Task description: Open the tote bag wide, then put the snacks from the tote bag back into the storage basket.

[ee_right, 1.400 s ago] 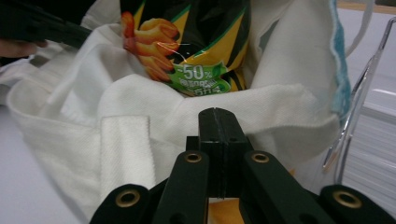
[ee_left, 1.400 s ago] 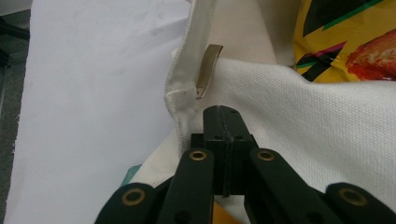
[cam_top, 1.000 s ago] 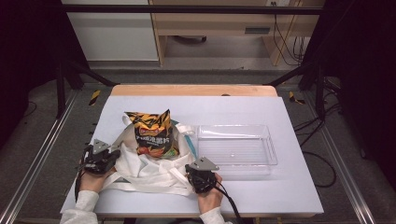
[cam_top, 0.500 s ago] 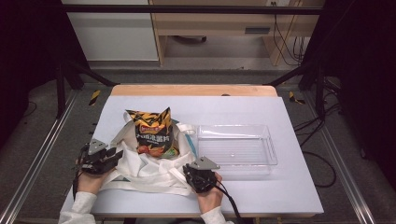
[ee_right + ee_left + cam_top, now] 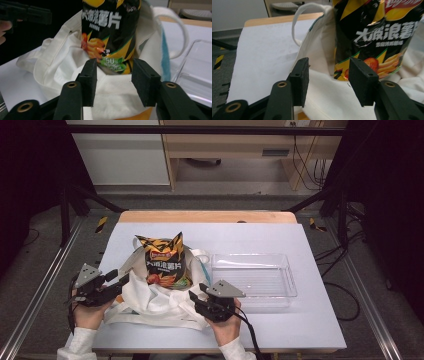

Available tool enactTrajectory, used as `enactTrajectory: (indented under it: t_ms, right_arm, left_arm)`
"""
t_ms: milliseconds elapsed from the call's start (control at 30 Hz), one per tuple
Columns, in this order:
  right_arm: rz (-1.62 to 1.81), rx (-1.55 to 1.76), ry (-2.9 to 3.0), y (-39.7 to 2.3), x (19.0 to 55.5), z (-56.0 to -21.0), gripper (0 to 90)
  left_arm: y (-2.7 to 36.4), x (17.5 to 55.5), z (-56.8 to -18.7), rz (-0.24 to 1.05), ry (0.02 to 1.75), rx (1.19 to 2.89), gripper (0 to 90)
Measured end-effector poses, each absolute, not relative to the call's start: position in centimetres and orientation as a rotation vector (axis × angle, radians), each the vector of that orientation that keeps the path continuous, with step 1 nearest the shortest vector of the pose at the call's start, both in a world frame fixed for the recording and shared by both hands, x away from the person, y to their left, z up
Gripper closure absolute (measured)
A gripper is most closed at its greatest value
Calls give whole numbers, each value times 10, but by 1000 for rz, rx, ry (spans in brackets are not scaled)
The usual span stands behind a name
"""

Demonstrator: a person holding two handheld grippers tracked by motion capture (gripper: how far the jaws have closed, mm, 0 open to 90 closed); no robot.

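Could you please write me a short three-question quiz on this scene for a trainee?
1. True or false: the chip bag stands inside the cloth bag.
2. What lies to the right of the cloth bag in the high view? A) a metal bowl B) a clear tray C) a book
3. How do the jaws of the left gripper and right gripper stand?

Key: 1. True. 2. B. 3. Both open, holding nothing.
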State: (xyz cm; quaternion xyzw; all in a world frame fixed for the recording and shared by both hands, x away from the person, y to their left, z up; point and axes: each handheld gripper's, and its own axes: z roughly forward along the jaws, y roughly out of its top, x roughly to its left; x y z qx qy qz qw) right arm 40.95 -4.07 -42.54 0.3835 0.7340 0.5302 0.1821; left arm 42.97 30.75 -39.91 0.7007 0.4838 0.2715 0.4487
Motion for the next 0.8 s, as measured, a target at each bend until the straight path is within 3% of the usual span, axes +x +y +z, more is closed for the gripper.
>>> enactTrajectory:
  t_ms: [533,800]
  right_arm:
    - [1554,1053,1955,-72,426,-380,380]
    - [1556,1049,1941,-78,439,-364,357]
  left_arm:
    - [280,420,-370,691,1073,1717,434]
    - [277,423,-357,705,1059,1677,418]
